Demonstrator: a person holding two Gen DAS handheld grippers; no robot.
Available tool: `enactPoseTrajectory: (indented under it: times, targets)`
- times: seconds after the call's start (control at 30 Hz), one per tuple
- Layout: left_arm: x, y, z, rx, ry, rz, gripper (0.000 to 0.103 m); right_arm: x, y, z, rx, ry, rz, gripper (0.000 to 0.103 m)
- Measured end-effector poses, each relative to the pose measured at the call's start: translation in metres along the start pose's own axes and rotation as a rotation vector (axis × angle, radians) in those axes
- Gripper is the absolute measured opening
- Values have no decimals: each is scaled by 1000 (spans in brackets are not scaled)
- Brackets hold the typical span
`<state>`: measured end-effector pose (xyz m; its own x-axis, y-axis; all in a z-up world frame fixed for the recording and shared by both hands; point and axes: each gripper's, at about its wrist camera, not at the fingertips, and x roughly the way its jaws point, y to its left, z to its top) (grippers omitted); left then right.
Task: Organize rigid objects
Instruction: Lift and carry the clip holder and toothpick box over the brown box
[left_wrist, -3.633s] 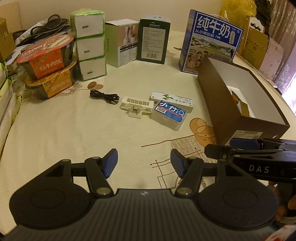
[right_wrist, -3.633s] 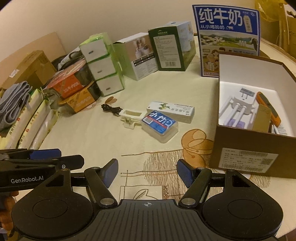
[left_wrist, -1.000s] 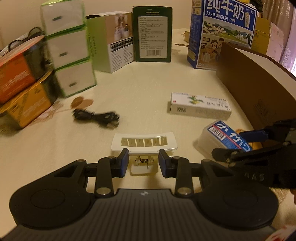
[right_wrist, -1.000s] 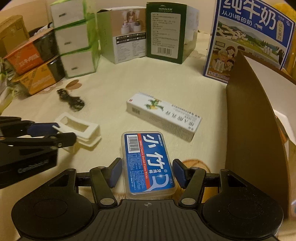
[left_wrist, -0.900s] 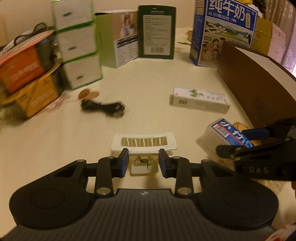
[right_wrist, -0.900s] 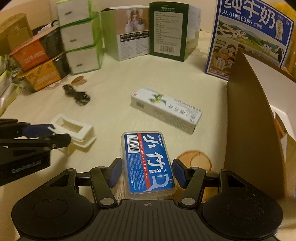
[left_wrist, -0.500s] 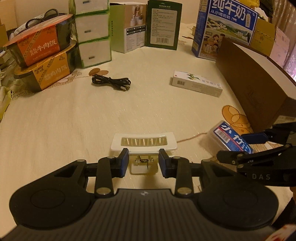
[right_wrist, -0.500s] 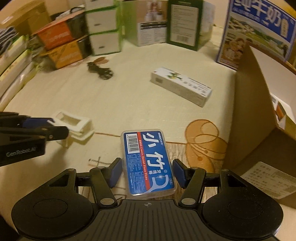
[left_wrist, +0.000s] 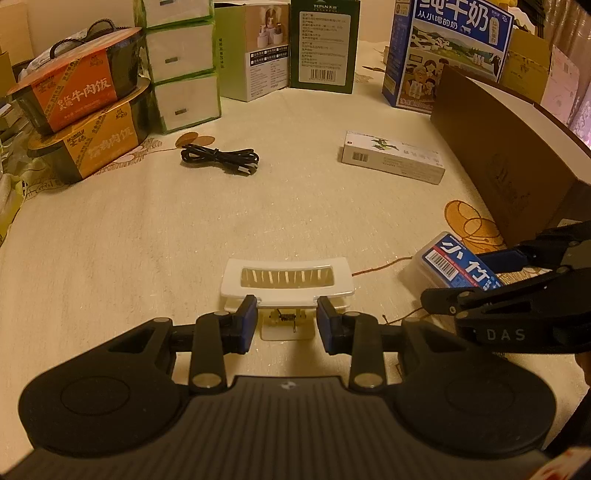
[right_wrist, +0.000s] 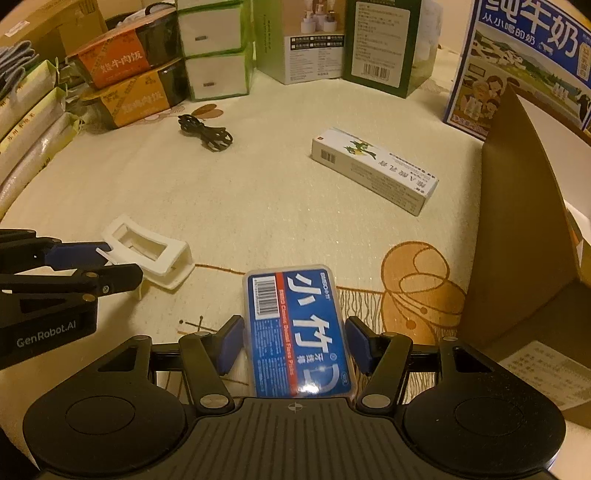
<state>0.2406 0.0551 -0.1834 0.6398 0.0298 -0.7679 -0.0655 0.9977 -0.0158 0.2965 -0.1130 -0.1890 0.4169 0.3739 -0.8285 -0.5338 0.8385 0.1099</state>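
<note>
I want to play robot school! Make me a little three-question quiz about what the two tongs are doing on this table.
1. True or false: the left tongs are shut on the white plastic clip.
2. Which thing do the right tongs hold? A) the black cable B) the blue-labelled clear case C) the long white carton
3. Fill in: the tall brown box stands on the ____ side of the right wrist view.

Key: 1 true; 2 B; 3 right.
</note>
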Motion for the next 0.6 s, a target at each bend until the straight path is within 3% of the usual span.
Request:
enactPoseTrajectory:
  times: [0.6]
  targets:
    - [-3, -3, 0, 9, -2, 2, 29, -5, -1, -4, 4, -8, 18, 54]
